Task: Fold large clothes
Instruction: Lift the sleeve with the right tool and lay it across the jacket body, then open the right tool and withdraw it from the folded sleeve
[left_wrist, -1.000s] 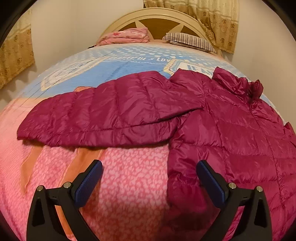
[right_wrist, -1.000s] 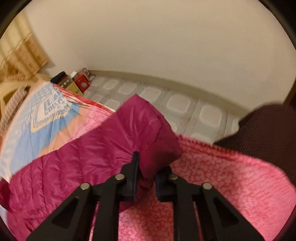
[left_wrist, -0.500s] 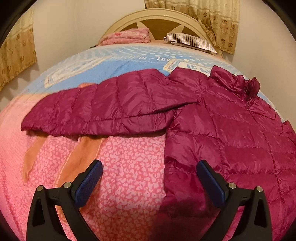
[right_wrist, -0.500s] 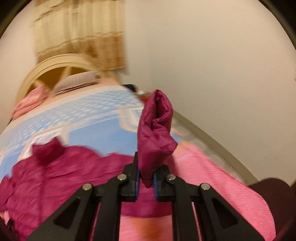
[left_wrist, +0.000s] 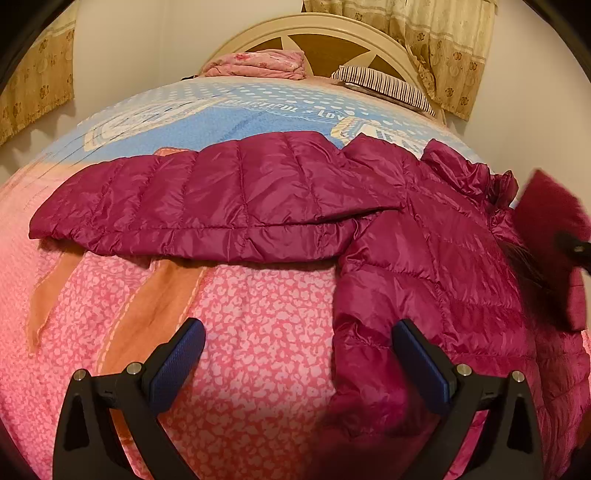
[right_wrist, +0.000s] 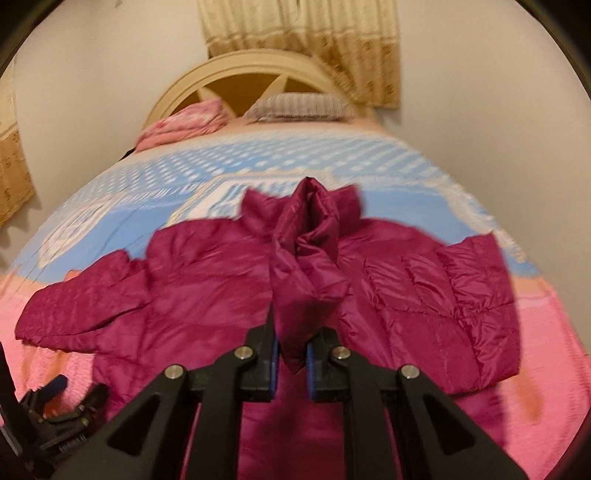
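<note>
Folding puffer jacket on bed: right claw has a sleeve end, left claw idle.

Right gripper (right_wrist: 290, 356) clamped on the cuff end of one sleeve (right_wrist: 306, 266), lifted over the magenta down jacket (left_wrist: 436, 236) spread flat across the bedspread (left_wrist: 258, 350). Other sleeve (left_wrist: 207, 206) lies stretched out sideways on the bed. Left gripper (left_wrist: 297, 363) jaws wide apart, nothing between them, hovering above the pink patch beside the jacket hem. Readable print on bedspread: "BEAUTIFUL" and "LOV", rest cut off. Striped pillow (left_wrist: 384, 86) at headboard (left_wrist: 332, 37).
</note>
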